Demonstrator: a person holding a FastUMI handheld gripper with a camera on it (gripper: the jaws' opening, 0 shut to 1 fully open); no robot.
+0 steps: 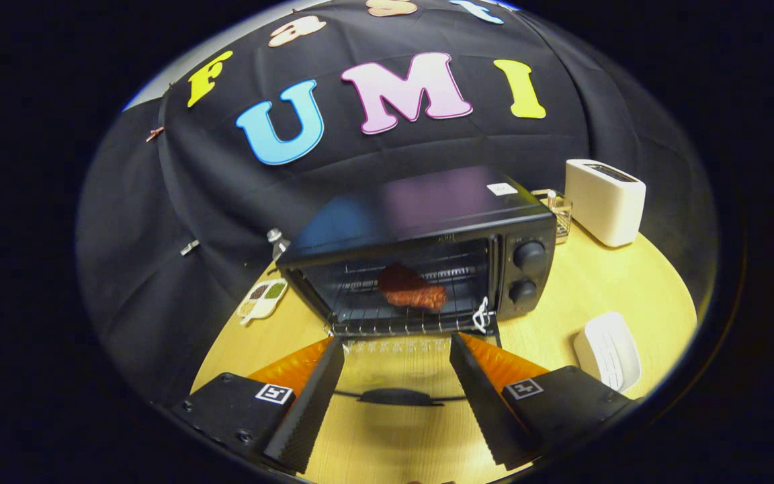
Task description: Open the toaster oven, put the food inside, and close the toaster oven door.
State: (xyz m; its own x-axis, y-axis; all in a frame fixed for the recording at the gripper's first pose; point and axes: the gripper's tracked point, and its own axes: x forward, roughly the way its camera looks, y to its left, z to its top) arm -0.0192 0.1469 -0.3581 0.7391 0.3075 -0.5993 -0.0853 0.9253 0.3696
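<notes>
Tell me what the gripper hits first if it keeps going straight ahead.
Probably the lowered oven door lying between the open gripper jaws, then the rack's front edge; the meat sits farther in. Height above the door is unclear.

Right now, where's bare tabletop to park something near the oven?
Best patch: bare table between the toaster oven and the white ridged dish. A smaller patch lies between the oven and the sectioned plate. Crowded behind: rack and white toaster. The lowered door fills the front, between the open gripper fingers.
</notes>
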